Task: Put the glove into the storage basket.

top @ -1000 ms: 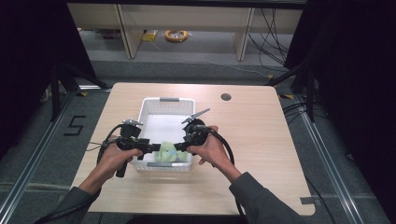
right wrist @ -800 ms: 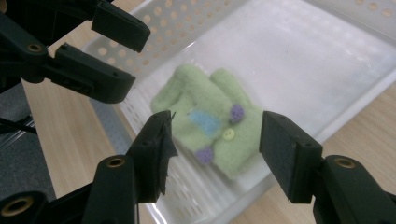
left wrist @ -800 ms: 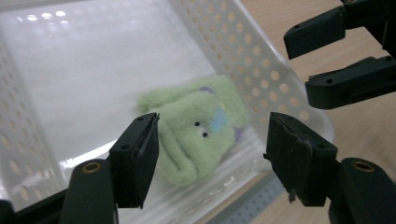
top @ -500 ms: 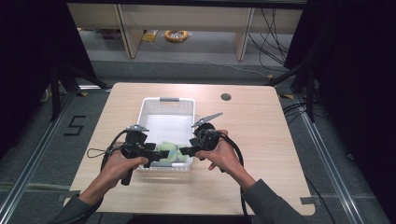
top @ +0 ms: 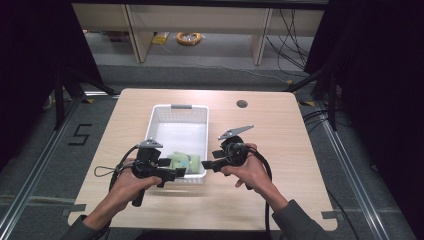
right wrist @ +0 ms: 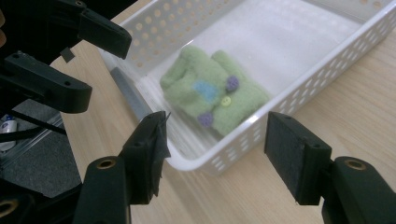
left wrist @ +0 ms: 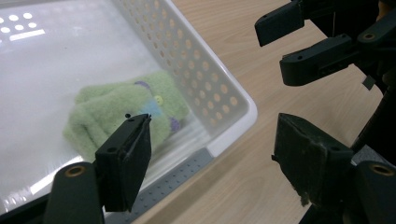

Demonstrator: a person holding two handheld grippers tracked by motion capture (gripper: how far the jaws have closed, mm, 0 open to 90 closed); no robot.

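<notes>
The little green cloth (top: 182,161) lies inside the white basket (top: 179,106), down in the corner of the basket nearest to you. It rests flat on the basket floor, just beside the near wall.

Your left gripper (top: 176,172) sits at the near edge of the basket, on its left side. Your right gripper (top: 209,162) sits just outside the basket's right wall. The cloth lies between the two, a bit farther into the basket than either one. From your left gripper the cloth is ahead and to the right, over the rim. From your right gripper it is to the left, over the side wall. Your left gripper looks a little nearer to it, but it is close.

Both grippers are spread wide and hold nothing. In the left gripper view the basket corner (left wrist: 243,105) shows between the two black jaws, and the cloth (left wrist: 121,114) is off to one side of that gap. In the right gripper view the cloth (right wrist: 212,91) sits above the gap, past the basket rim (right wrist: 219,161).

The cloth is soft and fuzzy, pale green, and folded into a small thick bundle. Its long side seems to run across the basket, from the left wall toward the right wall. It has a blue patch, purple dots and a yellow button on top. I think it will squash when you pinch it, so you would need to reach down over the rim to get it.
</notes>
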